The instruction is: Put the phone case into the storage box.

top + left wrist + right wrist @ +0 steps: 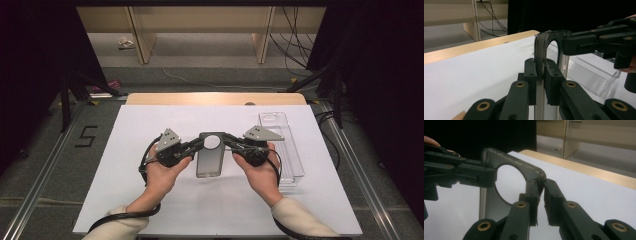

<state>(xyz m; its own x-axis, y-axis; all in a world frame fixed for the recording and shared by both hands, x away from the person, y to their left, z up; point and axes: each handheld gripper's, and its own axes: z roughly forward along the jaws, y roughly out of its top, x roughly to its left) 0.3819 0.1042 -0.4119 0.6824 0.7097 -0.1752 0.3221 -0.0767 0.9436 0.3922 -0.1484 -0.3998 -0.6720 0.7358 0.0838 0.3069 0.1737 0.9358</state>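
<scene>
My forearms come in from the near edge of the bench (150,210), cream sleeves at the wrists, each hand wrapped under its tool with the palm turned inward. My left hand (162,172) and my right hand (260,172) sit level with one another, angled toward the middle, so the two tools meet in a shallow V.

My left claw (196,144) is clamped on the left long edge of the phone case (210,155), close to its far corner; in the left gripper view the pads press either side of the thin smoky wall (540,62). My right claw (227,141) sits at the opposite far corner. In the right gripper view its left pad lies against the case rim (534,173), while the right pad stands a sliver off, and I cannot tell whether it really bites.

The case lies lengthwise between the two claws, its round cut-out (212,141) right between the tips and its body running back toward me.

Just beyond and outside my right claw lies a clear plastic tray (285,145), long side pointing away.

Farther off on the floor, out past my left claw, a marking reads "5" (86,136).
</scene>
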